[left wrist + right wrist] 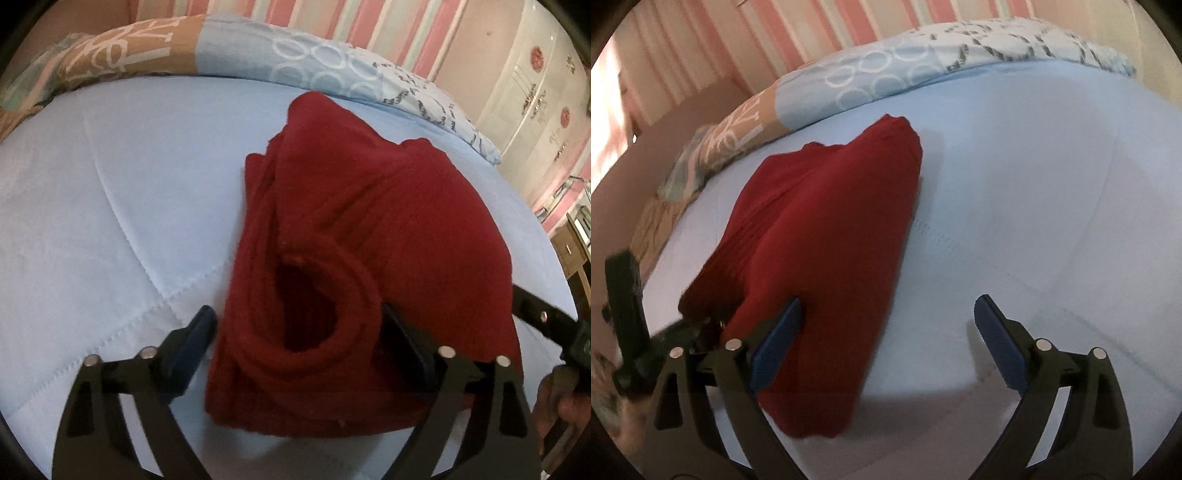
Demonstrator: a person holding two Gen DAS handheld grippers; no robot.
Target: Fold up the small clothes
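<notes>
Red knit garment (354, 236) lies folded on the pale blue quilt (110, 206), its far end near the patterned pillows (317, 62); bare quilt spreads wide on both sides. Left gripper (295, 332) sits low at the garment's near end, jaws wide, straddling its rolled opening. Right gripper (886, 332) hovers beside the garment's edge, jaws wide, holding nothing.

Pink-striped wall (373, 22) behind a light-blue quilted bed (92, 206).
</notes>
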